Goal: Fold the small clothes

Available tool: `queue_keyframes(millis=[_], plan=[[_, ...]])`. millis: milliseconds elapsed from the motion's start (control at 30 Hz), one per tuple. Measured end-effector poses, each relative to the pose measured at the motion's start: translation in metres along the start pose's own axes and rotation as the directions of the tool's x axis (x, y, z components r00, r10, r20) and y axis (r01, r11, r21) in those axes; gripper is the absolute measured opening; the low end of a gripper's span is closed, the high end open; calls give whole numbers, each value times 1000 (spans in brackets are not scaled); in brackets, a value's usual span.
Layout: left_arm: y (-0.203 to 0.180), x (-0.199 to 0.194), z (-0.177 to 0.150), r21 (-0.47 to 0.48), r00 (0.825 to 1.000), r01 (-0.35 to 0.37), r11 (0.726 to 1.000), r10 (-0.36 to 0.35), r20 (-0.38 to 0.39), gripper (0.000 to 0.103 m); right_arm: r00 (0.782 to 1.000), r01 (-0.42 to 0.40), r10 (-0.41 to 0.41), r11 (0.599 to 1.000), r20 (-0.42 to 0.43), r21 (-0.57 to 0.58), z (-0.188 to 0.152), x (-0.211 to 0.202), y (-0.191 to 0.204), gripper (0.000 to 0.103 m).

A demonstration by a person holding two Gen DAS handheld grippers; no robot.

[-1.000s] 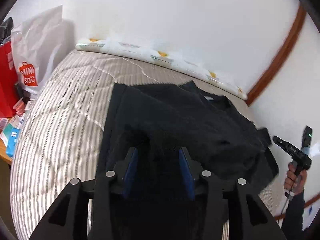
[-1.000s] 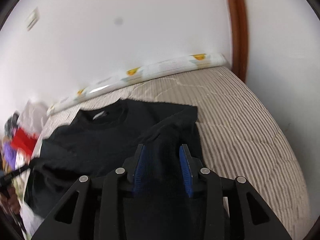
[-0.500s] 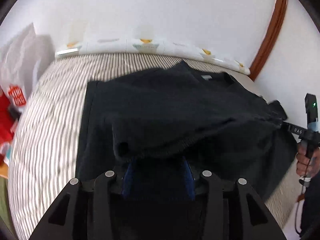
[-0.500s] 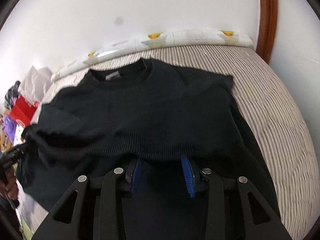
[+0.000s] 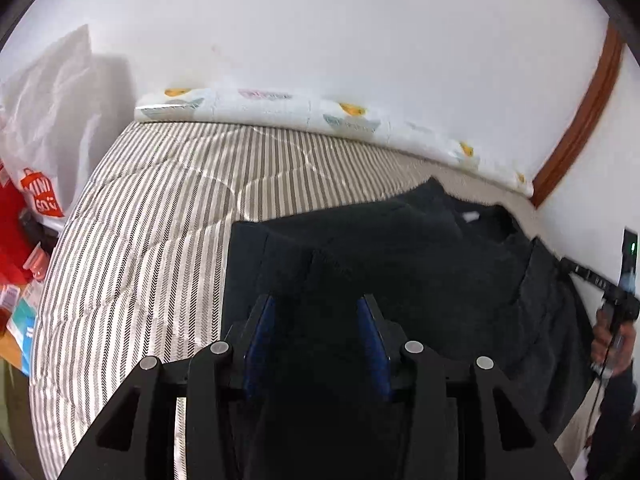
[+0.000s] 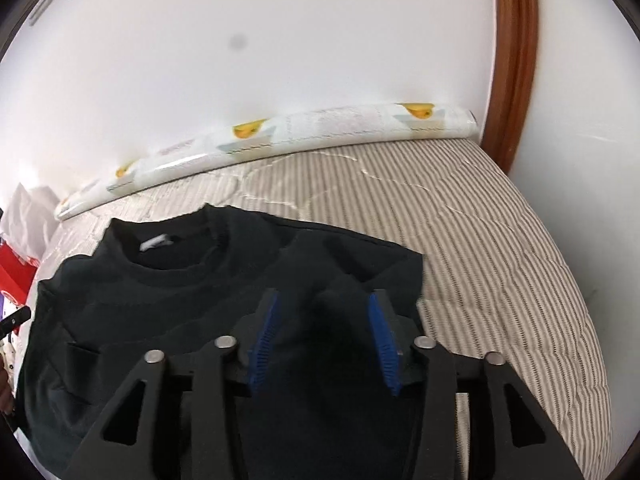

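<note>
Shows a black sweater [image 5: 420,280] lying on the striped bed quilt [image 5: 140,240], filling the left wrist view from 6 o'clock out to 3 o'clock. Places its collar near 2 o'clock there, close to the wall. Puts the left tool [image 5: 316,308] at 6 o'clock, low over the sweater's left edge, pointing steeply down. Leaves its two blue pads [image 5: 260,336] standing apart with black cloth filling the gap between them. Cannot tell whether that cloth is pinched or merely lying there, being too dark to read.

Catches, at 3 o'clock of the same view, a hand [image 5: 612,344] with a dark sleeve on the handle of the other tool, at the sweater's far edge.

From the right wrist view, shows the sweater [image 6: 180,300] spreading from centre toward 9 o'clock. Places the round collar and its white neck label [image 6: 154,242] toward 10 o'clock. Sets the right tool [image 6: 324,300] at 6 o'clock with its pads spread, having just been opening. Shows a raised ridge of sweater between the pads, not pressed by either.

Finds a long white printed pack [image 5: 300,108] along the wall at 12 o'clock. Finds a white shopping bag [image 5: 48,120] at 9 o'clock and brown wooden trim [image 5: 580,120] at 2 o'clock.
</note>
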State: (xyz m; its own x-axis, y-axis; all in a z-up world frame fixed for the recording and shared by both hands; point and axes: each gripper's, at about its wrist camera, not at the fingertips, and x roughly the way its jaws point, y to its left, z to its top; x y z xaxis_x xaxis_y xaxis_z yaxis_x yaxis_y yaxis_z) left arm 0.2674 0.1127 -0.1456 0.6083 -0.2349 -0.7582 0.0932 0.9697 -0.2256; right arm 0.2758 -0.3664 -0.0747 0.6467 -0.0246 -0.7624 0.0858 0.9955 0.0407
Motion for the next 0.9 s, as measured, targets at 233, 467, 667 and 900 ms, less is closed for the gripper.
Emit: queue_keyframes(millis=[233,467,667,900], plan=[[-16,19,-6,102,998,2,995,4,-59,26,997,-15,12,999,-73,-47,0,31,-3,50],[-6,-24,8,0,985,-37,999,37,169,9,998,-53,50,990,-22,-129,8,28,8,10],[7,3,20,-51,987,-61,997,68,146,9,990,-88,91,996,108,-35,14,2,-20,10],[14,25,13,-80,993,-72,994,79,84,9,998,-43,42,999,-47,-12,8,49,-28,18]])
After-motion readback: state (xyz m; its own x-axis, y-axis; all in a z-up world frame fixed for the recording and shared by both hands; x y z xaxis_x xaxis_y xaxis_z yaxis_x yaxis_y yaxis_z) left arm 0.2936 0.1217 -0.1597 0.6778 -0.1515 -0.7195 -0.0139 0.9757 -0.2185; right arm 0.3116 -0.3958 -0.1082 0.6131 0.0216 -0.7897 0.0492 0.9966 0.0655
